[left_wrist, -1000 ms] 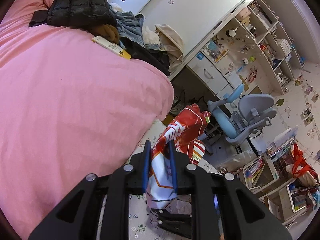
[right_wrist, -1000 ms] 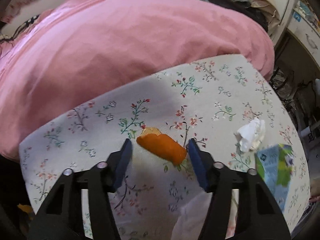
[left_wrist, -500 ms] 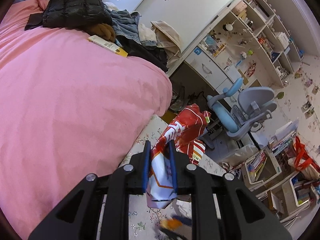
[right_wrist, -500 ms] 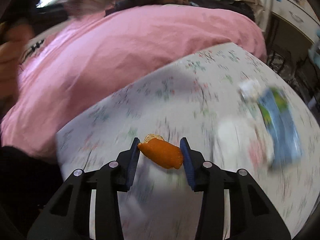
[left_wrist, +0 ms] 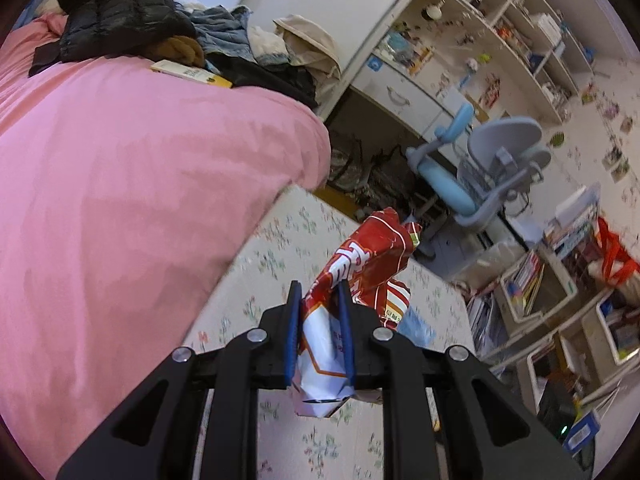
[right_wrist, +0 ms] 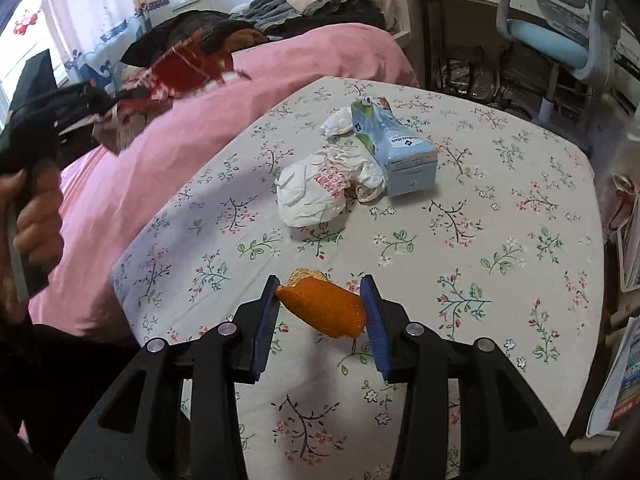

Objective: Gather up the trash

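Right gripper (right_wrist: 322, 312): jaws, having just been closing, are clamping an orange peel (right_wrist: 323, 311) above the floral tablecloth (right_wrist: 500, 240). Left gripper (left_wrist: 320, 322): narrow jaws are pinching a red-and-white snack bag (left_wrist: 360, 276), which is sticking up beyond the fingertips over the table edge. Farther on, crumpled white paper (right_wrist: 312, 192) is touching a blue carton (right_wrist: 396, 148). Beyond, the pink bedcover (left_wrist: 120, 160) is carrying piled clothes (left_wrist: 120, 12)
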Demonstrator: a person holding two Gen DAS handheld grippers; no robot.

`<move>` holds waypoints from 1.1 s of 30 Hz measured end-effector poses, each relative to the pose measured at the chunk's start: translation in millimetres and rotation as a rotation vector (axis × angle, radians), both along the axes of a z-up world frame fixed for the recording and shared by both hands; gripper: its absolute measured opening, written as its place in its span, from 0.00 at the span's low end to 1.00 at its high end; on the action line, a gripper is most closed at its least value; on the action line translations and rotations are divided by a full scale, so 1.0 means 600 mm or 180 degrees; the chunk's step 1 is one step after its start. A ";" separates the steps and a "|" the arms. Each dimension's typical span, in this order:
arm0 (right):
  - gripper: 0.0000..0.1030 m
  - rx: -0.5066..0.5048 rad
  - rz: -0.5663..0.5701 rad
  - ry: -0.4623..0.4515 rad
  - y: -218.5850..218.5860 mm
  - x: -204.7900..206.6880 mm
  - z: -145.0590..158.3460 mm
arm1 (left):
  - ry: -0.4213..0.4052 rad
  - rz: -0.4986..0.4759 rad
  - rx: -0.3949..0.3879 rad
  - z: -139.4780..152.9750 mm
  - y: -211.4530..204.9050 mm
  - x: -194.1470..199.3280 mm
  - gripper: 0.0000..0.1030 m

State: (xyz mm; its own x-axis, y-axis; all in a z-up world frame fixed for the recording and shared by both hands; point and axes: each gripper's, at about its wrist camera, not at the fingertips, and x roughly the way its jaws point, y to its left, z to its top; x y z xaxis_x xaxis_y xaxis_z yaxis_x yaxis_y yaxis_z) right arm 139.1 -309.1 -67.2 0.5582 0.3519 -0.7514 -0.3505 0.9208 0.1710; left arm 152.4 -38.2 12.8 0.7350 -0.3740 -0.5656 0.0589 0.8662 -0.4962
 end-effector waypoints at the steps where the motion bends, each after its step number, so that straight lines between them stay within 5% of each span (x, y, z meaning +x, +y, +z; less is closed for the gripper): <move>1: 0.38 -0.0009 0.0006 -0.0011 -0.001 -0.004 0.001 | 0.0007 -0.0025 0.0029 -0.002 -0.003 -0.007 0.18; 33: 0.39 0.0060 -0.0012 0.0066 -0.008 -0.028 -0.017 | 0.0102 -0.0312 0.0266 -0.026 -0.040 -0.073 0.18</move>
